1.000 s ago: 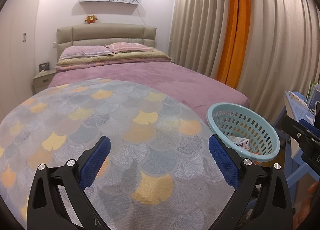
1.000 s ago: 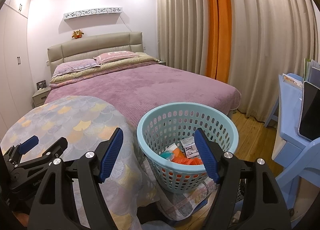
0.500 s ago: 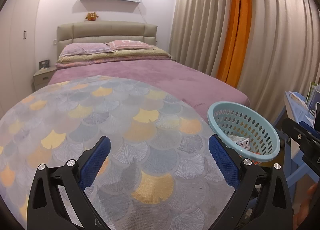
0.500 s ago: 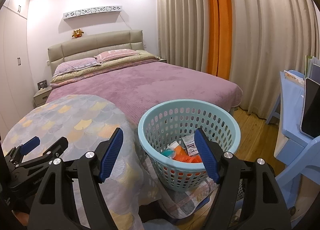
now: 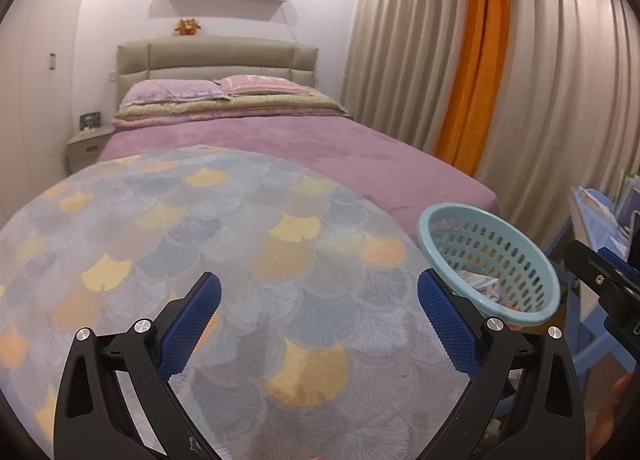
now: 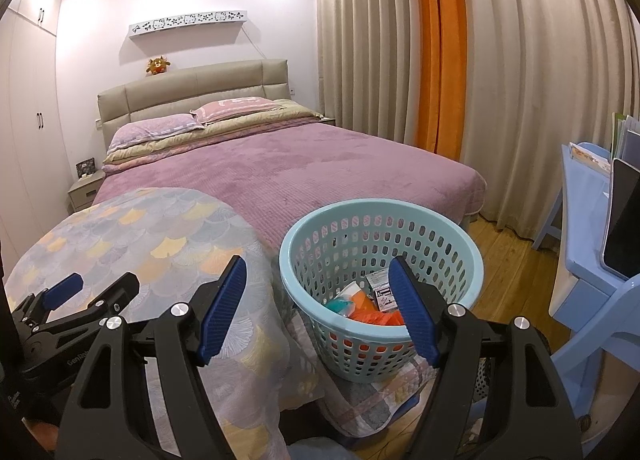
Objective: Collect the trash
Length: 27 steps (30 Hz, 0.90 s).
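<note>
Since wrappers and a small box (image 6: 381, 292) already lie in the blue basket (image 6: 380, 212) beside the bed (image 6: 304, 176), whose covers show no litter, collecting looks nearly done, both the left hand-held gripper (image 5: 319, 310) and right hand-held gripper (image 6: 318, 306) released and empty.

Right claw (image 6: 318, 300) open over trash-filled basket (image 6: 304, 244), beside bed (image 6: 280, 168)

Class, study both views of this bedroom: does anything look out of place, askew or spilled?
Nothing is spilled. The one oddity: the blue basket holding wrappers sits on a blanket at the bed's foot and looks tilted in the left view.
</note>
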Each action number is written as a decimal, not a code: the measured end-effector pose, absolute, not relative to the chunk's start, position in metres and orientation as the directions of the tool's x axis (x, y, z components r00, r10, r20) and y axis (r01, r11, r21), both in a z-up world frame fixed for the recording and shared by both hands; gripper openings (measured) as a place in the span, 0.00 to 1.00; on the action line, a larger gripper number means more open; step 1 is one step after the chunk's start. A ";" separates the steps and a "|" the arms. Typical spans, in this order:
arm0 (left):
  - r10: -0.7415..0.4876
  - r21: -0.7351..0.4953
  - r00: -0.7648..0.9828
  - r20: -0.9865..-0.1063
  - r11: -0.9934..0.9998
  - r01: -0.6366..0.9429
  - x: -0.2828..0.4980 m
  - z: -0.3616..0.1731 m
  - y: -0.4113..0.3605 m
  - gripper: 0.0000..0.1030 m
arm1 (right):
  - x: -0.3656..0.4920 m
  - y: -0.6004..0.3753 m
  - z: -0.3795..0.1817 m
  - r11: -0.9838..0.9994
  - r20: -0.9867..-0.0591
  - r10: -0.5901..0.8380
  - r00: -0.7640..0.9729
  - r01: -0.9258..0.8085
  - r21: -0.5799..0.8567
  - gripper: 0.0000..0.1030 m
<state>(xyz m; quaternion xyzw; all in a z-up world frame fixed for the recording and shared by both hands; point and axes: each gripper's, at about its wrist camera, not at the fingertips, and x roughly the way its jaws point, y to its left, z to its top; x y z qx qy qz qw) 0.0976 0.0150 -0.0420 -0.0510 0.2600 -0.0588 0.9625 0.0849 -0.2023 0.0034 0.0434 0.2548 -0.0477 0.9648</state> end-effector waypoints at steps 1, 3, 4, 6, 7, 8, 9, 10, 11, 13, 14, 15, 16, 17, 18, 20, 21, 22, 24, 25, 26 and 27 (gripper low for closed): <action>-0.139 -0.127 0.859 -0.492 0.988 0.087 0.097 -0.040 0.015 0.93 | 0.085 -0.201 0.004 0.992 -0.495 -0.068 0.866 0.111 0.057 0.68; -0.137 -0.127 0.860 -0.492 0.988 0.085 0.095 -0.038 0.015 0.93 | 0.084 -0.200 0.007 0.993 -0.489 -0.066 0.870 0.108 0.058 0.68; -0.130 -0.121 0.862 -0.490 0.989 0.081 0.093 -0.036 0.015 0.93 | 0.083 -0.200 0.008 0.993 -0.486 -0.063 0.872 0.104 0.059 0.68; -0.114 -0.107 0.865 -0.488 0.992 0.071 0.089 -0.031 0.015 0.93 | 0.083 -0.197 0.010 0.993 -0.483 -0.062 0.874 0.101 0.056 0.68; -0.106 -0.102 0.868 -0.485 0.993 0.064 0.088 -0.029 0.016 0.93 | 0.082 -0.196 0.011 0.994 -0.481 -0.060 0.875 0.099 0.055 0.68; -0.097 -0.096 0.872 -0.479 0.994 0.058 0.085 -0.024 0.017 0.93 | 0.082 -0.194 0.011 0.994 -0.481 -0.055 0.875 0.094 0.056 0.68; -0.093 -0.091 0.875 -0.474 0.994 0.056 0.083 -0.021 0.018 0.93 | 0.081 -0.192 0.012 0.994 -0.480 -0.052 0.876 0.089 0.055 0.68; -0.087 -0.083 0.879 -0.469 0.995 0.054 0.080 -0.017 0.019 0.93 | 0.081 -0.191 0.014 0.995 -0.480 -0.051 0.876 0.088 0.055 0.68; -0.079 -0.075 0.882 -0.465 0.996 0.049 0.079 -0.014 0.020 0.93 | 0.081 -0.189 0.015 0.995 -0.479 -0.048 0.877 0.084 0.054 0.68; -0.067 -0.060 0.890 -0.451 0.997 0.044 0.074 -0.008 0.022 0.93 | 0.081 -0.186 0.018 0.996 -0.477 -0.043 0.878 0.078 0.054 0.68; -0.068 -0.056 0.890 -0.450 0.997 0.048 0.073 -0.005 0.024 0.93 | 0.081 -0.183 0.020 0.996 -0.476 -0.037 0.879 0.071 0.054 0.68; -0.067 -0.053 0.891 -0.448 0.997 0.049 0.071 -0.003 0.026 0.92 | 0.081 -0.181 0.021 0.996 -0.475 -0.033 0.879 0.067 0.054 0.68; -0.064 -0.050 0.893 -0.446 0.998 0.046 0.070 -0.001 0.027 0.92 | 0.081 -0.176 0.023 0.997 -0.474 -0.026 0.880 0.058 0.054 0.68; -0.058 -0.050 0.893 -0.447 0.998 0.040 0.069 0.002 0.032 0.92 | 0.081 -0.175 0.024 0.997 -0.473 -0.023 0.881 0.055 0.053 0.68; -0.058 -0.054 0.892 -0.448 0.998 0.038 0.069 0.003 0.035 0.92 | 0.081 -0.171 0.026 0.997 -0.471 -0.019 0.882 0.049 0.052 0.68; -0.051 -0.068 0.890 -0.453 0.997 0.023 0.067 0.008 0.046 0.92 | 0.082 -0.160 0.031 0.999 -0.463 -0.004 0.886 0.028 0.045 0.68; -0.048 -0.076 0.889 -0.455 0.997 0.016 0.066 0.009 0.052 0.92 | 0.082 -0.155 0.033 0.999 -0.459 0.002 0.888 0.018 0.040 0.68; -0.049 -0.090 0.888 -0.456 0.996 0.009 0.064 0.012 0.061 0.92 | 0.083 -0.150 0.035 0.999 -0.455 0.010 0.890 0.007 0.036 0.68; -0.034 -0.097 0.890 -0.455 0.995 -0.011 0.061 0.016 0.072 0.92 | 0.084 -0.140 0.039 0.999 -0.451 0.025 0.892 -0.012 0.032 0.68; -0.013 -0.099 0.891 -0.453 0.994 -0.035 0.059 0.018 0.081 0.92 | 0.085 -0.138 0.040 0.999 -0.451 0.029 0.892 -0.017 0.031 0.68; -0.003 -0.101 0.890 -0.455 0.994 -0.048 0.057 0.019 0.087 0.92 | 0.086 -0.128 0.042 0.999 -0.449 0.046 0.892 -0.037 0.028 0.68; 0.012 -0.098 0.885 -0.465 0.993 -0.065 0.056 0.021 0.095 0.92 | 0.086 -0.126 0.043 0.999 -0.448 0.050 0.893 -0.042 0.027 0.68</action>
